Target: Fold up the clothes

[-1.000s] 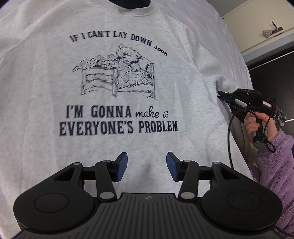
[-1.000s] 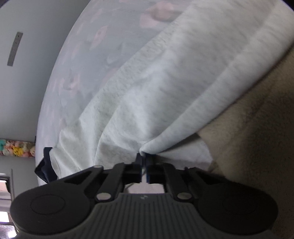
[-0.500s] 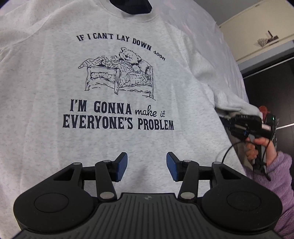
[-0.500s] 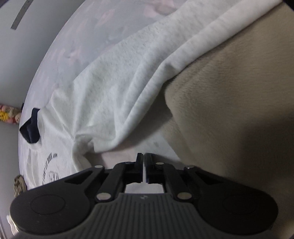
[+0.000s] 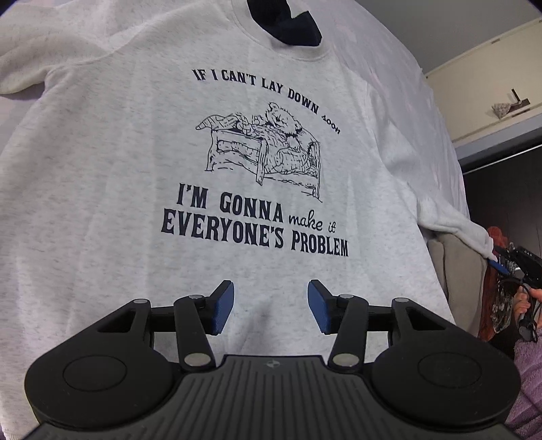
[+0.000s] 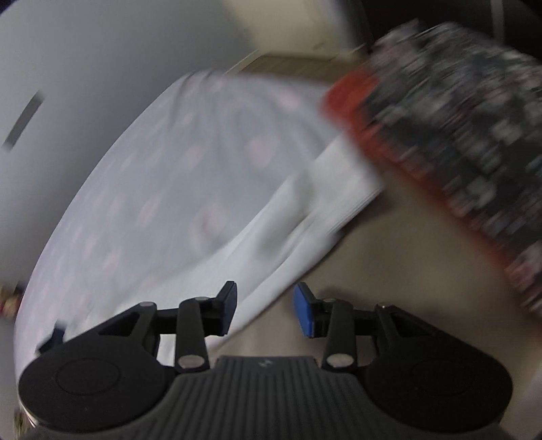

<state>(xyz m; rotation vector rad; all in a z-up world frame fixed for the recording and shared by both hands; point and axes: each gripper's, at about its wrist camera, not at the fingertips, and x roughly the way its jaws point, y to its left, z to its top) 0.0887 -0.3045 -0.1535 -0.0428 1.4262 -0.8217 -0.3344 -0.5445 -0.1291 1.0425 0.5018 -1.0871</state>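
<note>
A light grey sweatshirt [image 5: 142, 189] with a dark bear print and lettering lies front up on the bed. My left gripper [image 5: 271, 308] hovers open over its lower front, with nothing between the pads. The sweatshirt's right sleeve [image 5: 450, 223] stretches out to the bed's edge, and its cuff [image 5: 487, 248] ends at my right gripper [image 5: 498, 262]. In the blurred right wrist view my right gripper [image 6: 266, 308] has its jaws opening. The sleeve [image 6: 305, 220] runs away under the gap and the pads do not press on it.
A dark navy cloth [image 5: 284, 27] shows at the neckline. A beige blanket [image 6: 389, 287] hangs at the bed's right side, beside a red and black patterned cloth [image 6: 474, 152]. A hand in a purple fleecy sleeve [image 5: 528, 372] holds the right gripper. A cream cabinet [image 5: 491, 84] stands behind.
My right gripper, shut on the sleeve edge before, swung up and outward and its jaws have parted. The sleeve now lies stretched toward the bed's edge. The left gripper shifted slightly.
</note>
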